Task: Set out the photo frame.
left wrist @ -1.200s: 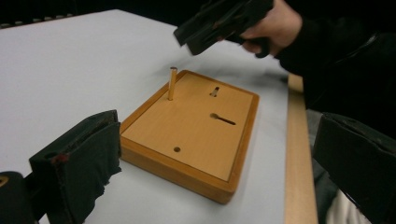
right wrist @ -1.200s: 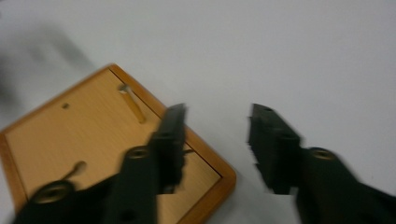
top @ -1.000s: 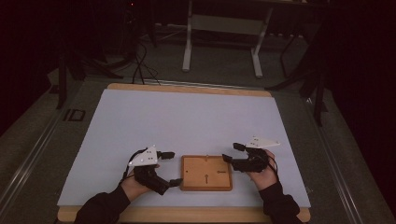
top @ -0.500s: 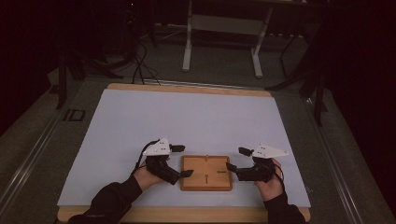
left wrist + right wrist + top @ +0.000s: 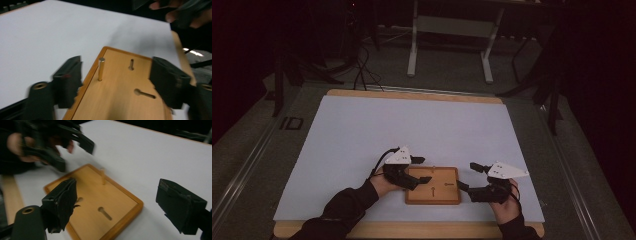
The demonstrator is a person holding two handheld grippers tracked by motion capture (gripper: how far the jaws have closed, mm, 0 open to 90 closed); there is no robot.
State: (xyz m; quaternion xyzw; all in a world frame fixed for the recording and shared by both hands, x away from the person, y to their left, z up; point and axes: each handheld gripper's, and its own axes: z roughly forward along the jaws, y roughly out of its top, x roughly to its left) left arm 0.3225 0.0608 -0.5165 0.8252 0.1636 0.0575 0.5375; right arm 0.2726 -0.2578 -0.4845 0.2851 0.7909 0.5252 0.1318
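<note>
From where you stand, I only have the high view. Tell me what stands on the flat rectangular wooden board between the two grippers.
Observer: A slim upright brass pin stands near one edge of the wooden board.
Operator: Report the left gripper's jaws.
Observer: The left gripper is open, its jaws straddling the board's corner with the pin between them.
Operator: Now the right.
Observer: The right gripper is open too, one jaw over the board, one over the white table cover.

Black left gripper (image 5: 418,170) and right gripper (image 5: 466,176) (pale triangular top plates), dark sleeves (image 5: 347,205)
</note>
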